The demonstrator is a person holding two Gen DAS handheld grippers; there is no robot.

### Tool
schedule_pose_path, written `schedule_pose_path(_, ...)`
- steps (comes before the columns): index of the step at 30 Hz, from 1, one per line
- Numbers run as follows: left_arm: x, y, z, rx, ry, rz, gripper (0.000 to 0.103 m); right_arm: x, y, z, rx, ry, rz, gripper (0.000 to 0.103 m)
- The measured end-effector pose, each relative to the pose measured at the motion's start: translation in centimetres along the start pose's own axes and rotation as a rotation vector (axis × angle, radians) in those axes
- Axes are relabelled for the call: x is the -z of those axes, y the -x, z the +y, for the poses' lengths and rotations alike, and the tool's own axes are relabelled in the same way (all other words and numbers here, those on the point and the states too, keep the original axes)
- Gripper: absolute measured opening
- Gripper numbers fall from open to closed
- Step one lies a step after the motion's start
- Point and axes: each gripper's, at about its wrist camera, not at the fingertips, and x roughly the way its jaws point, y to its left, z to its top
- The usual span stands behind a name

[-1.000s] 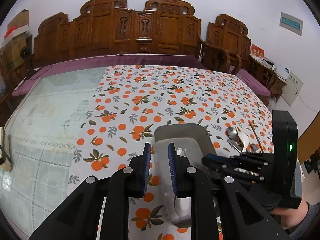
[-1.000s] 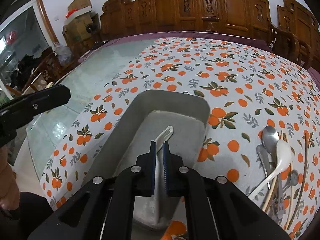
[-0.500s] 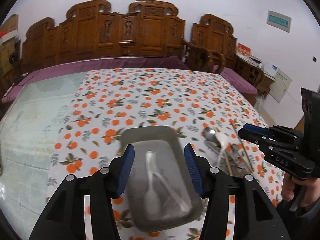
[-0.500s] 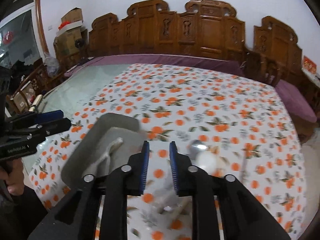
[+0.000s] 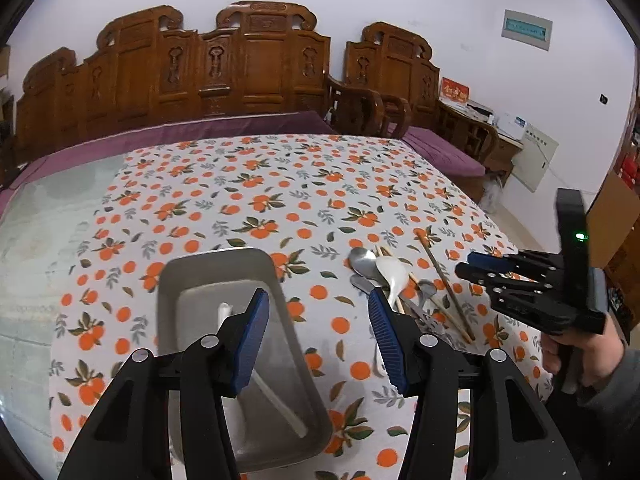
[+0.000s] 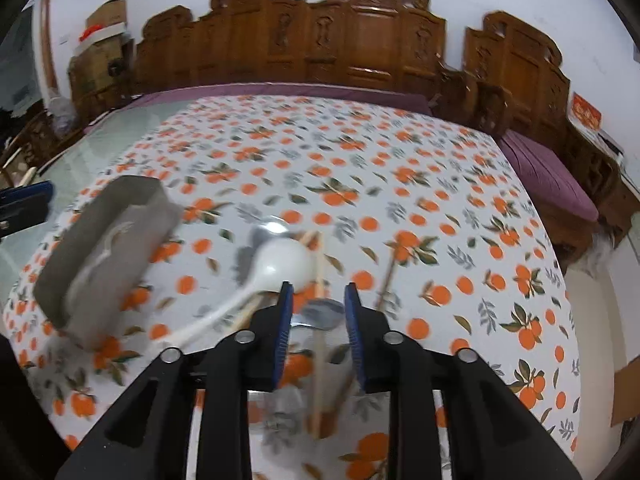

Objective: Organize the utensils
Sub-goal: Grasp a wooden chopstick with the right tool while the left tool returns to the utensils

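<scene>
Tray: one grey metal tray (image 5: 224, 280) on the orange-print tablecloth (image 5: 280, 184), left of the loose pile.
Tray contents: two white spoons (image 5: 276, 400).
Loose pile: one white spoon (image 6: 280, 260), at least three metal spoons (image 5: 362, 258), several chopsticks (image 5: 444, 280), exact number unclear.
Left gripper (image 5: 316, 340): jaws apart, nothing between the pads; near right edge of tray.
Right gripper (image 6: 318, 320): jaws apart and just been opening; over the pile, gripping nothing.
Change: a second ago both grippers were over the tray, nearly together; both are now further right, the right one above the pile.
</scene>
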Motion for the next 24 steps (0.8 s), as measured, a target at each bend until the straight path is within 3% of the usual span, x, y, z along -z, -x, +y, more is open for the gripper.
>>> schedule_pose_path(7, 0.5, -1.5, -1.6, -0.013, -0.026, 0.03, 0.049, 1.6, -4.3, -2.9, 0.013, -0.043, 0.103, 0.036)
schedule_pose_path(13, 0.7, -2.9, -2.8, -0.002, -0.047, 0.056, 0.049, 2.8, -5.1, -3.9, 0.026, -0.052, 0.147, 0.034)
schedule_pose_path(15, 1.0, -3.3, -3.5, -0.004, -0.066, 0.066, 0.049, 2.9, -5.0, -4.1, 0.039, -0.061, 0.148, 0.021)
schedule_pose_path(18, 1.6, -3.8, -4.6, 0.003, -0.095, 0.081, 0.049, 3.0, -4.9, -4.6, 0.052, -0.077, 0.147, 0.011)
schedule_pose_path(24, 2.0, -5.5, -6.7, 0.006, -0.148, 0.105, 0.049, 2.8, -5.3, -5.0, 0.066, -0.063, 0.139, 0.006)
